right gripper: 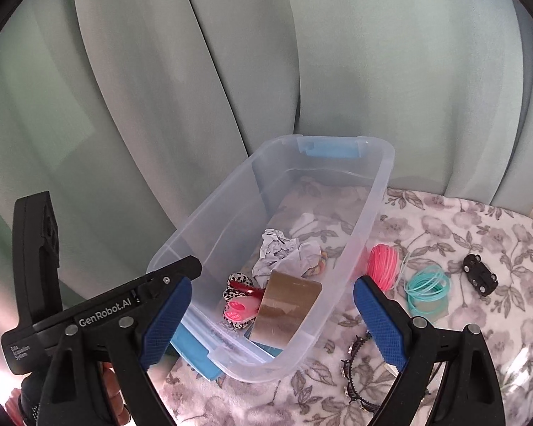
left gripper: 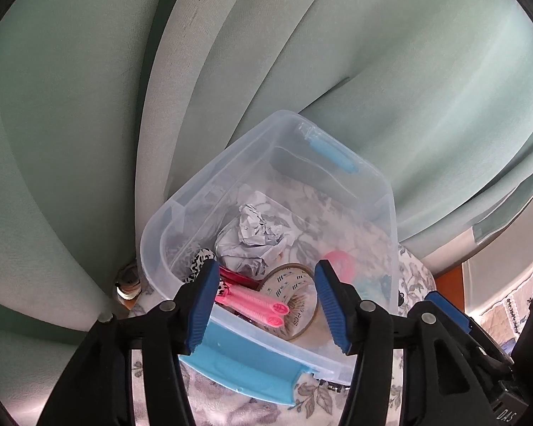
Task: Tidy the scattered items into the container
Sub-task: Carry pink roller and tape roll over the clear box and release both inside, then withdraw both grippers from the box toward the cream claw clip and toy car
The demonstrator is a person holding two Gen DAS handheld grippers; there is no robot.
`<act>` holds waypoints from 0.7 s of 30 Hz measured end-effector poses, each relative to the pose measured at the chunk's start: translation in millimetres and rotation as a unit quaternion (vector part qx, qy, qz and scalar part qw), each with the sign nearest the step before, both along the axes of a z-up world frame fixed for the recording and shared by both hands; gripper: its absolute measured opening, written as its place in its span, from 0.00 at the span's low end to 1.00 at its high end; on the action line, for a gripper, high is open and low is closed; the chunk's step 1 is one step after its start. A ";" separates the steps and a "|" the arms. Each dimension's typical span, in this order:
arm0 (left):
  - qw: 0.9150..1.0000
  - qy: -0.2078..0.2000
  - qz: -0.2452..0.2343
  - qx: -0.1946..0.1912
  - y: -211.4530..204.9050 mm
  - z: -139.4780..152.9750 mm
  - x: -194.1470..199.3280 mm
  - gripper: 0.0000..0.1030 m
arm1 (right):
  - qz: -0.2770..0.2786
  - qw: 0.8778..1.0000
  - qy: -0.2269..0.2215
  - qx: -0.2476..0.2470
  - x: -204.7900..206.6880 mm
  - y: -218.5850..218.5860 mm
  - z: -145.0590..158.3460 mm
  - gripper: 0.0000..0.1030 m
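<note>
Clear bin (right gripper: 373, 191) on flowered blanket (right gripper: 479, 234), tape roll (right gripper: 284, 310), crumpled paper (right gripper: 284, 254) and pink clip (left gripper: 252, 303) inside, pink coil (right gripper: 383, 266), teal coil (right gripper: 428, 289) beside it, left gripper (left gripper: 266, 305) and right gripper (right gripper: 270, 323) both apart, empty.

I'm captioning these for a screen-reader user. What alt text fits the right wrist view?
A clear plastic bin on a floral blanket holds a brown tape roll, crumpled paper and pink clips. Outside it lie a pink coil, a teal coil and a small black car. The open right gripper hovers in front.
</note>
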State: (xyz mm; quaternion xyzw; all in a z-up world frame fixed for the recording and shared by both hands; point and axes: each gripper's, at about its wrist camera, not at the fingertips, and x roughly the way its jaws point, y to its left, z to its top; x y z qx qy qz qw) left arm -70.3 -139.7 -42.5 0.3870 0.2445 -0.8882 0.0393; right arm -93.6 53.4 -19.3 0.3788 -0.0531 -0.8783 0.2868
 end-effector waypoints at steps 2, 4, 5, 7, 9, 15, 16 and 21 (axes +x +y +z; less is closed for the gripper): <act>1.000 -0.002 0.002 -0.004 2.3 4.0 4.3 0.57 | -0.004 1.000 0.002 -0.003 6.0 4.6 4.1 0.92; 1.000 -0.005 0.002 -0.005 5.3 8.5 9.8 0.60 | -0.007 1.000 0.005 -0.006 12.9 9.6 8.8 0.92; 1.000 -0.004 0.001 -0.005 7.2 10.8 12.5 0.60 | -0.009 1.000 0.009 -0.008 16.7 12.5 11.6 0.92; 1.000 0.003 -0.004 -0.011 13.3 16.7 18.0 0.61 | -0.015 1.000 0.016 -0.013 23.5 20.0 18.0 0.92; 1.000 0.011 -0.010 -0.021 21.7 25.3 23.7 0.62 | -0.024 0.999 0.024 -0.020 30.4 29.6 24.3 0.92; 0.998 0.029 -0.030 -0.042 50.5 50.1 34.3 0.63 | -0.067 0.996 0.045 -0.044 50.6 74.3 37.6 0.92; 0.998 0.031 -0.034 -0.047 56.2 53.6 35.5 0.63 | -0.074 0.995 0.047 -0.049 53.5 82.4 39.1 0.92; 0.995 0.044 -0.057 -0.070 90.1 65.1 45.4 0.63 | -0.106 0.990 0.059 -0.074 67.1 124.8 44.7 0.92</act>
